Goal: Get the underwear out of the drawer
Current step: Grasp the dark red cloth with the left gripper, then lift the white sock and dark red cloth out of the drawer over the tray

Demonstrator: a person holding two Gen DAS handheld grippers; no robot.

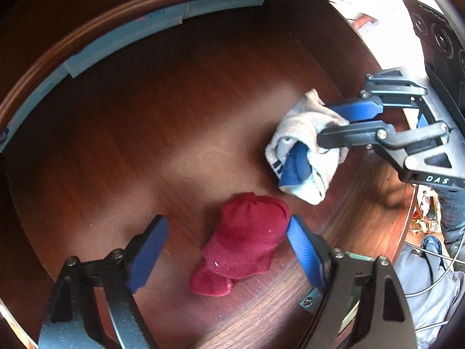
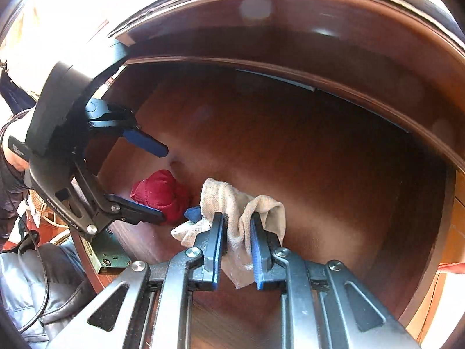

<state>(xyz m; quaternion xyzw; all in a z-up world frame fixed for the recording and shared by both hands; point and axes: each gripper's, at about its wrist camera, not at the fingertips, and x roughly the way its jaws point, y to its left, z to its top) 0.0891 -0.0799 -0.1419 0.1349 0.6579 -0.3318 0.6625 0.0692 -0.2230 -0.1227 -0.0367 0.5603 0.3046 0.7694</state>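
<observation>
Inside the brown wooden drawer (image 1: 139, 122), the right gripper (image 2: 237, 232) is clamped on the grey and blue underwear (image 2: 232, 203), while the left gripper (image 1: 226, 241) stands apart around the red underwear (image 1: 244, 241) lying on the drawer bottom.

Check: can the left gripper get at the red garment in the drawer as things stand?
Probably yes. The left gripper is open, its fingers either side of the red garment, nothing over it. The right gripper, shut on the grey garment, sits off to one side.
</observation>
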